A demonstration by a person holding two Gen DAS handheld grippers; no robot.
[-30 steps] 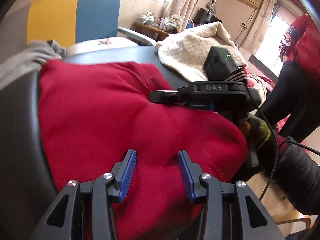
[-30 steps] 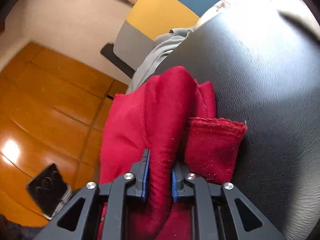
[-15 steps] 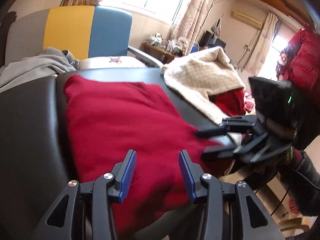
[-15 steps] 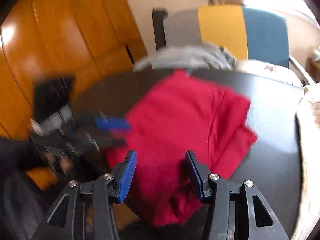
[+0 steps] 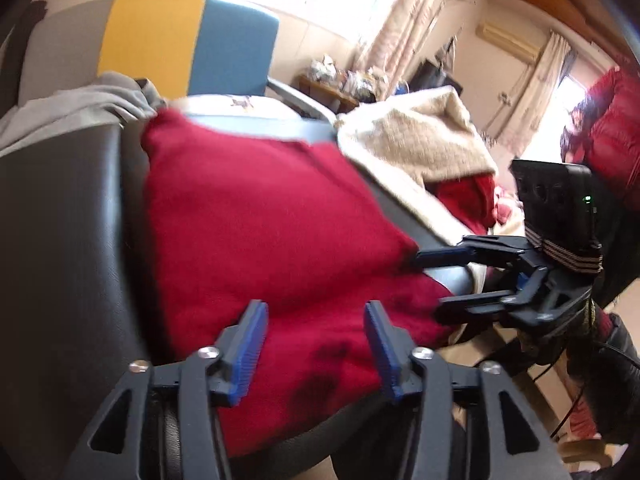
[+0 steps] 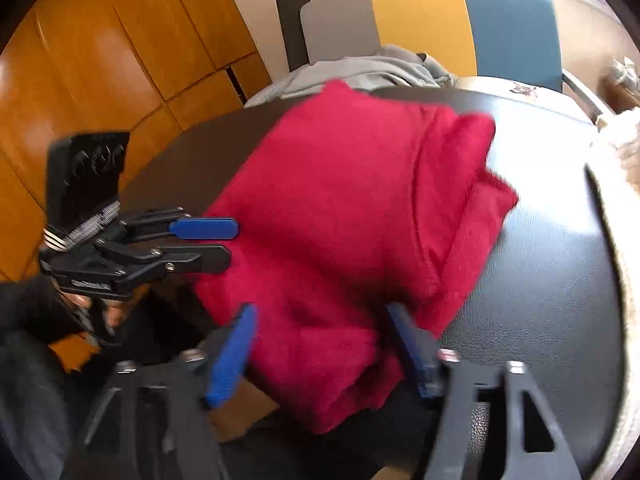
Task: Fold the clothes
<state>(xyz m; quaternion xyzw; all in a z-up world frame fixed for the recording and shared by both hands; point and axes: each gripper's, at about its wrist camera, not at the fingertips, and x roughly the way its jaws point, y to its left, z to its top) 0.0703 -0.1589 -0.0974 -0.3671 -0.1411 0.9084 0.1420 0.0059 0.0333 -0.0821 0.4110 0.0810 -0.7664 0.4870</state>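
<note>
A red garment [image 5: 260, 232] lies folded on the black leather table [image 5: 60, 240], its near edge hanging over the table's front edge. It also shows in the right wrist view [image 6: 352, 216]. My left gripper [image 5: 316, 344] is open and empty just above the garment's near edge. My right gripper [image 6: 324, 344] is open and empty, its jaws on either side of the garment's overhanging corner. Each gripper appears in the other's view: the right gripper [image 5: 444, 280] at the garment's right corner, the left gripper [image 6: 228, 244] at its left edge.
A grey garment [image 5: 72, 108] lies at the table's far left. A cream blanket [image 5: 420, 152] lies at the far right. A grey, yellow and blue chair [image 5: 160, 44] stands behind. A person in a red jacket [image 5: 612, 120] stands at the right. Wooden cabinets [image 6: 100, 72] are at the left.
My right gripper has let go of the red fold and opened, then pulled back to the garment's near corner. My left gripper stayed open and drew back toward the table's front edge.
</note>
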